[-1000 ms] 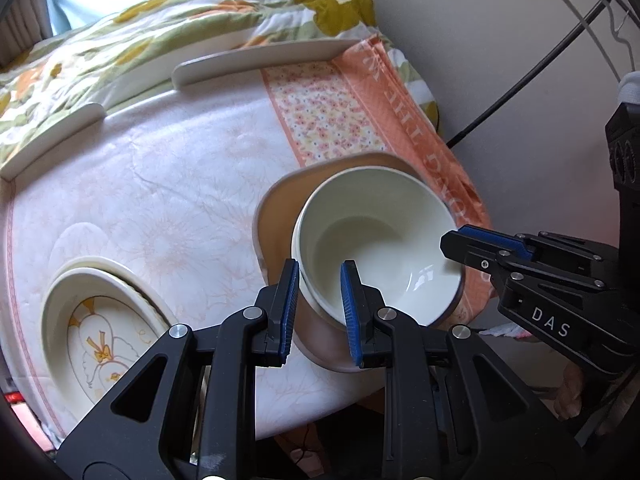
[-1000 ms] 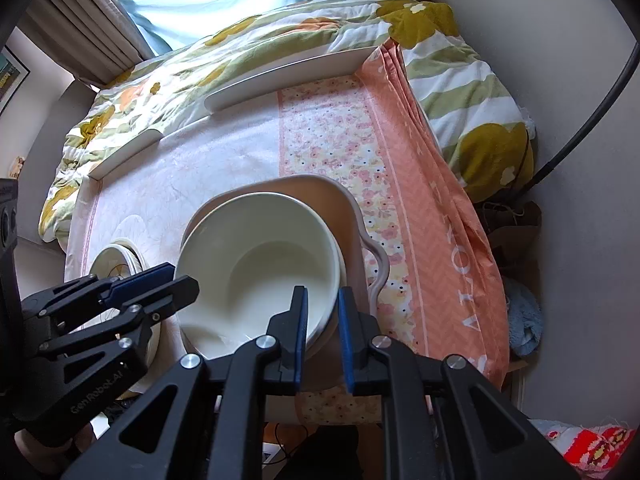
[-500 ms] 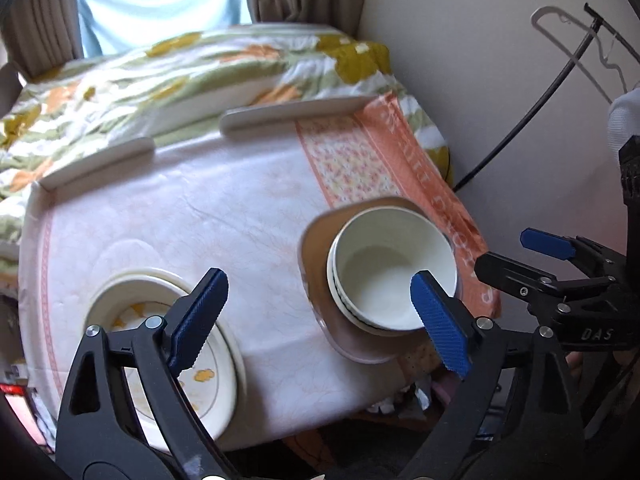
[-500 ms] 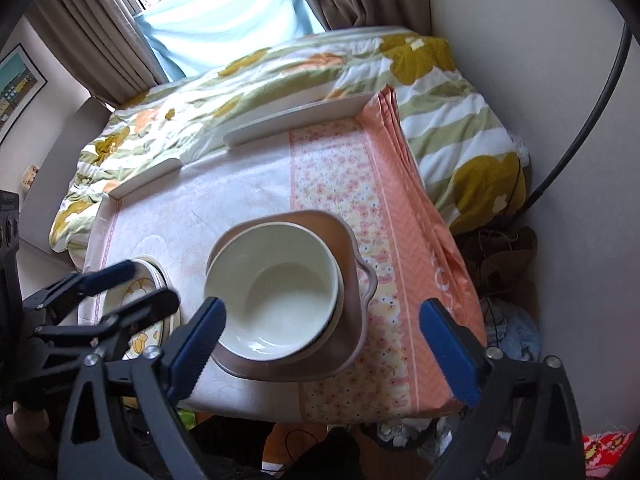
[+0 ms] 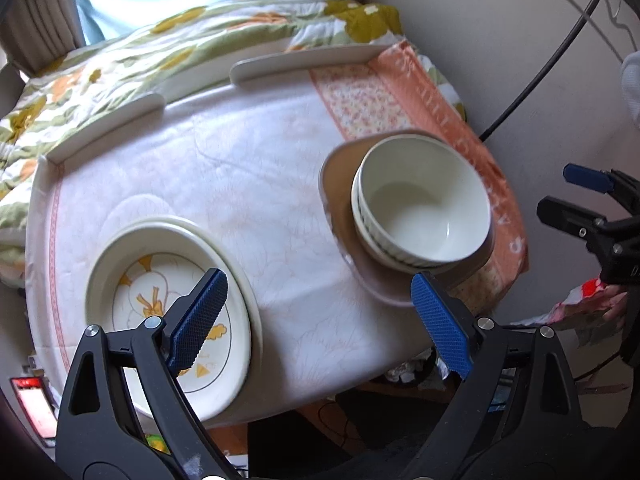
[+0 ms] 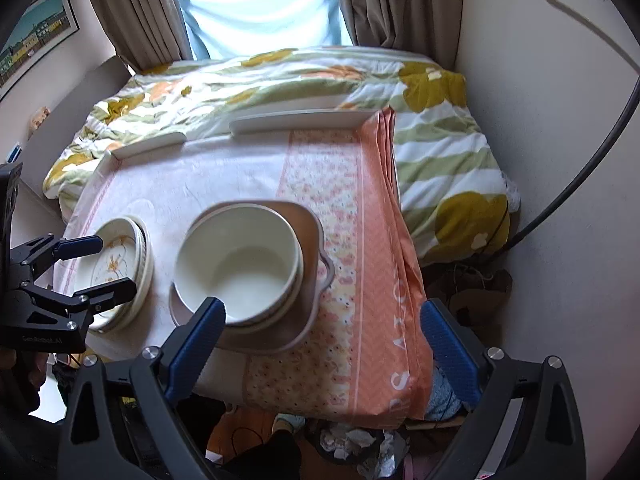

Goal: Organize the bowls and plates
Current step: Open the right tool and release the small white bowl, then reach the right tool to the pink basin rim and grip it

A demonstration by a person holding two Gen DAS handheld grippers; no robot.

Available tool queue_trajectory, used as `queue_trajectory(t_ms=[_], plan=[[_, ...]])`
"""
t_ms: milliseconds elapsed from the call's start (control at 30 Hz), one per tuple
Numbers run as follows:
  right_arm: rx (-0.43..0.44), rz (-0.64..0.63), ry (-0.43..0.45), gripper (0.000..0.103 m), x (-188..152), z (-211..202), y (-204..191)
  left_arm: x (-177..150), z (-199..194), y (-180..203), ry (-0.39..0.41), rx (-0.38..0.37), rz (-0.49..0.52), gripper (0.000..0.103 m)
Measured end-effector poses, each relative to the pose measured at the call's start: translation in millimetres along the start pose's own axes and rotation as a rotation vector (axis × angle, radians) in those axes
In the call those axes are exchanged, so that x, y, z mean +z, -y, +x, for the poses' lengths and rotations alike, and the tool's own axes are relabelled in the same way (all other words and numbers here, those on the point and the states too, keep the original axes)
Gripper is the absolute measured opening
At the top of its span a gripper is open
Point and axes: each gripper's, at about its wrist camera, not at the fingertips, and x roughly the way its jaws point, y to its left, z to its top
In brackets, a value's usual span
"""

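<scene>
Now we stand between steps, both tools free.
Our left gripper point(image 5: 316, 316) and right gripper point(image 6: 320, 342) gape empty; stacked bowls point(image 6: 238, 266) sit on the tray point(image 6: 310, 224), plates point(image 5: 166, 312) apparently stacked left of it, maybe next.

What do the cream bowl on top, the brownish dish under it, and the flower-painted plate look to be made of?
Cream bowl: probably glazed ceramic; glossy inside, ribbed outer wall. Melamine is possible.
Brownish dish: likely glazed stoneware or plastic; smooth satin surface, moulded side handle.
Flower-painted plate: glazed ceramic by the look; shiny cream rim, orange motif under the glaze.
</scene>
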Motion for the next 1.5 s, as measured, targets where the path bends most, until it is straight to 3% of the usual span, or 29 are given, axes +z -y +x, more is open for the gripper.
queue_trajectory(t_ms=[267,433,700,767,800,900,1100,1200,1367,1500], plan=[[0.012,0.006,-0.136,0.097,-2,36,18,-3,25,-4,-0.06,0.013,-0.007,0.093],[0.001,0.016,-0.219,0.097,-1,56,25,1,38,-2,-0.107,-0.023,0.002,0.093],[-0.005,-0.059,-0.275,0.097,0,89,20,10,70,16,-0.183,-0.047,0.049,0.093],[-0.01,-0.107,-0.279,0.093,0,94,14,9,77,20,-0.195,-0.045,0.06,0.091],[-0.01,-0.13,-0.285,0.086,0,97,12,9,80,20,-0.197,-0.05,0.058,0.091],[0.016,-0.176,-0.306,0.069,2,106,7,13,89,18,-0.225,-0.053,0.048,0.081],[0.03,-0.215,-0.314,0.056,4,115,3,18,102,13,-0.244,-0.055,0.034,0.069],[0.045,-0.248,-0.316,0.045,3,120,-2,21,110,14,-0.244,-0.048,0.041,0.056],[0.12,-0.276,-0.341,0.02,1,133,-12,24,122,24,-0.231,-0.086,0.074,0.021],[0.14,-0.258,-0.323,0.011,-2,134,-13,25,124,33,-0.192,-0.084,0.102,0.013]])
